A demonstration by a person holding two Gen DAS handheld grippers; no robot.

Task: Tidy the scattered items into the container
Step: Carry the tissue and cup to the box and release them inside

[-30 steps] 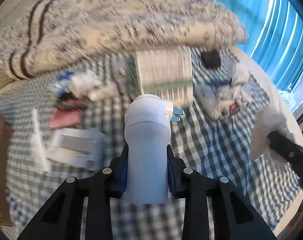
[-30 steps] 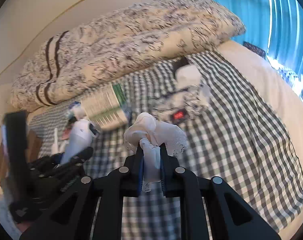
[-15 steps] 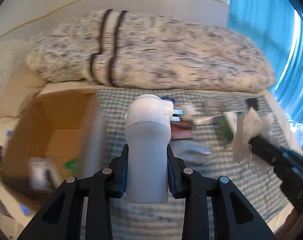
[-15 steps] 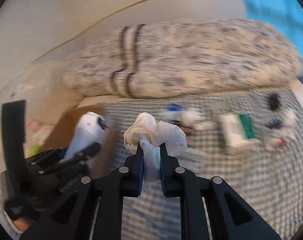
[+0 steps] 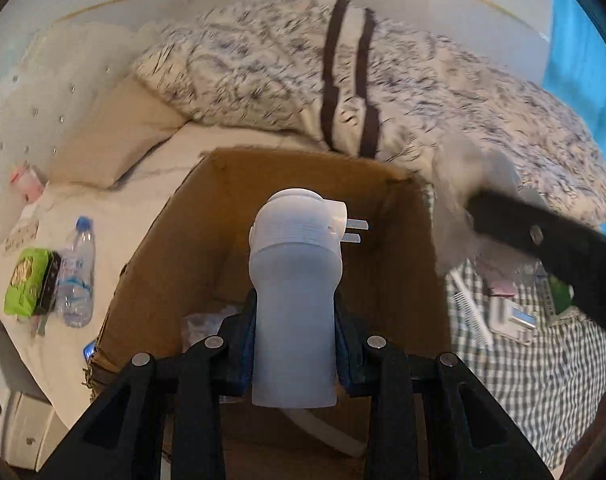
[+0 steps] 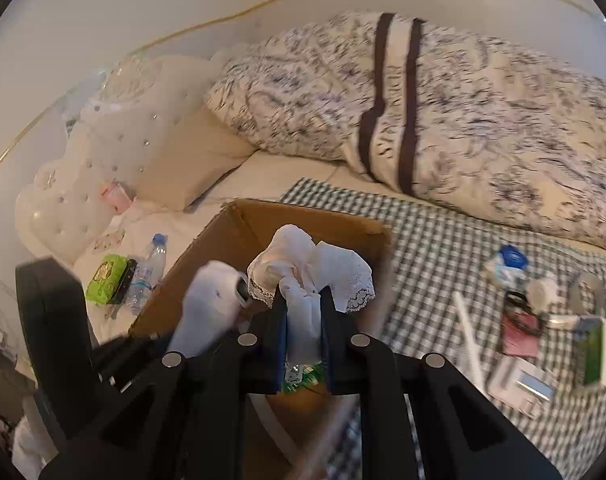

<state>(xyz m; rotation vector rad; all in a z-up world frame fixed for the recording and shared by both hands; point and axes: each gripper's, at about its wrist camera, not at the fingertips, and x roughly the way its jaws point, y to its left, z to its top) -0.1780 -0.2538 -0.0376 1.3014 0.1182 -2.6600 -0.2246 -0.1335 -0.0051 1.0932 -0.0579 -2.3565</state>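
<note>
Box mouth: we see the cardboard box (image 5: 207, 240) open on top, so we can go in from above.
Box floor: partly taken by a clear bag (image 5: 201, 322) and a white curved piece (image 5: 323, 428); bare cardboard lies between them.
Far side: the patterned pillow (image 6: 483, 112) rises just behind the far box wall.
Left side: a water bottle (image 5: 77, 276) and a green packet (image 5: 27, 280) lie near the box.
Right side: small items (image 6: 519, 324) crowd the checked cloth (image 6: 431, 240), apart from the box.

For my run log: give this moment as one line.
left gripper: holding plug-in device | right gripper: holding lace cloth | both over cardboard box
</note>
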